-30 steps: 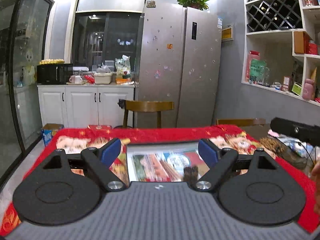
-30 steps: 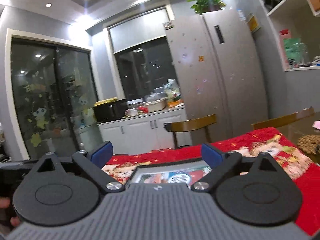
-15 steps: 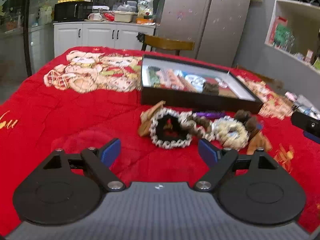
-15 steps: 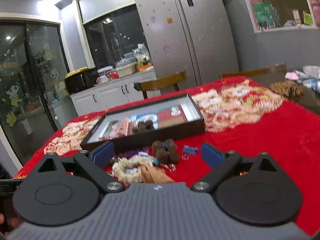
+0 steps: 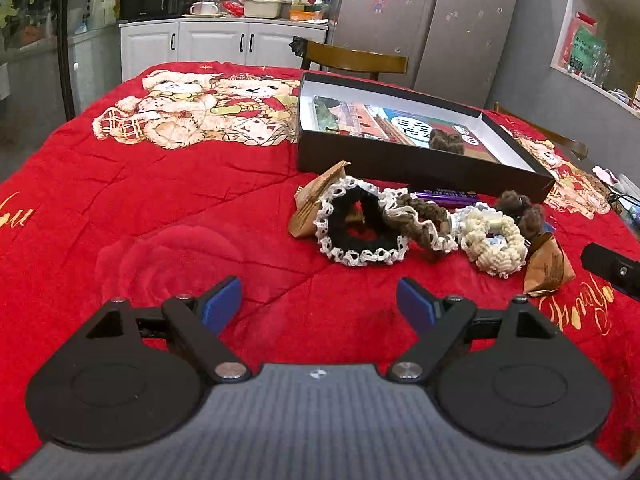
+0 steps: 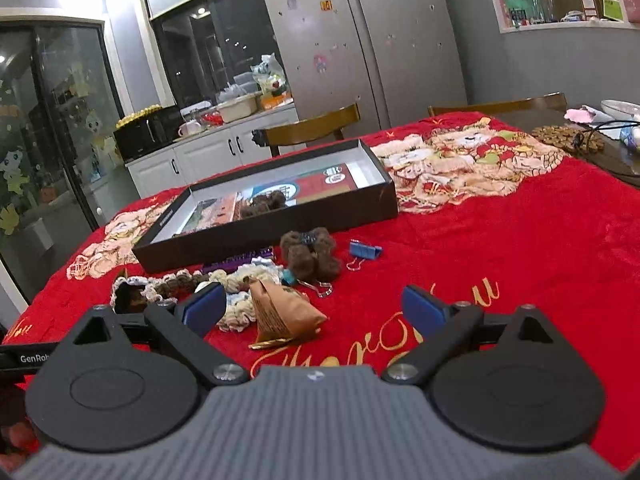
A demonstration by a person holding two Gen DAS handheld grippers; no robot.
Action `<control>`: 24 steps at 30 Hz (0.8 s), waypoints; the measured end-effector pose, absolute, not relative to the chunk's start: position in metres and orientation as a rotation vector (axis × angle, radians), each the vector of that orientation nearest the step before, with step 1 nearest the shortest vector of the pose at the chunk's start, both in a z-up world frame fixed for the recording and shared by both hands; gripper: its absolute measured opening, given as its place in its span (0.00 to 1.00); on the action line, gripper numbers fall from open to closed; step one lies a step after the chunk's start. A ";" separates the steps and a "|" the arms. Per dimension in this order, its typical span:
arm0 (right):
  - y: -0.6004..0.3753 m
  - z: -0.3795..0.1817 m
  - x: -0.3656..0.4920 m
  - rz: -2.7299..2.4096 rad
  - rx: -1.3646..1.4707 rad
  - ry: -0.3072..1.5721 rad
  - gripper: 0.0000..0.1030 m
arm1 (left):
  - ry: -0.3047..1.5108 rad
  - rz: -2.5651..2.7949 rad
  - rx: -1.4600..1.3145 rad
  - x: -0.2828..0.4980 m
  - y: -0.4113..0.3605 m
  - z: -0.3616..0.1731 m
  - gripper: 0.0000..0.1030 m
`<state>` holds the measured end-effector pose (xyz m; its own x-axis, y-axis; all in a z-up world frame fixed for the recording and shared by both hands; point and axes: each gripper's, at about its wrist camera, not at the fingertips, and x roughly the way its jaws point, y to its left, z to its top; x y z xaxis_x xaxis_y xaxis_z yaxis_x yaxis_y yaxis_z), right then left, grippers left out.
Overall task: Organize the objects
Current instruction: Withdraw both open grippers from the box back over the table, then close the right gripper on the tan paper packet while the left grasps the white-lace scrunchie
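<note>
A shallow black box (image 5: 420, 160) (image 6: 280, 224) lies on the red cloth with a brown fuzzy item (image 5: 446, 141) inside. In front of it lie a black scrunchie with white lace (image 5: 360, 228), a brown braided scrunchie (image 5: 424, 212), a cream scrunchie (image 5: 494, 240), a purple pen (image 5: 444, 197), brown paper packets (image 5: 548, 268) (image 6: 284, 314), a brown fuzzy bow (image 6: 310, 254) and a blue binder clip (image 6: 364, 250). My left gripper (image 5: 320, 306) is open and empty, short of the pile. My right gripper (image 6: 314, 312) is open and empty, just over the nearest packet.
The red cloth (image 5: 140, 208) covers the table. Wooden chairs (image 5: 354, 58) stand at its far edge. A woven coaster (image 6: 568, 138), cables and a dish lie on bare table at the far right. Cabinets and a fridge (image 6: 360, 40) stand behind.
Both grippers have tilted down from facing the room to facing the table, and moved closer to the pile. Both stay open and empty.
</note>
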<state>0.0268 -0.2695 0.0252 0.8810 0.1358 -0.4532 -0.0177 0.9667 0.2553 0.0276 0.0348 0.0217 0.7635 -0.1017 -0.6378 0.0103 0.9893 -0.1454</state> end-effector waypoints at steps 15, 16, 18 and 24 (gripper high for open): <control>-0.264 0.015 0.037 0.093 0.241 0.536 0.96 | 0.689 -0.032 -0.159 0.039 0.033 0.018 0.85; -0.264 0.014 0.038 0.097 0.240 0.539 0.96 | 0.683 -0.029 -0.156 0.039 0.032 0.018 0.85; -0.263 0.013 0.040 0.099 0.239 0.543 0.96 | 0.678 -0.023 -0.144 0.042 0.030 0.017 0.85; -0.261 0.007 0.048 0.101 0.248 0.567 0.96 | 0.658 -0.017 -0.162 0.048 0.030 0.015 0.84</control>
<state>0.0481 -0.2615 0.0075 0.8396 0.1620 -0.5185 -0.0262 0.9654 0.2593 0.0478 0.0298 0.0150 0.7918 -0.0675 -0.6070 -0.0353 0.9872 -0.1558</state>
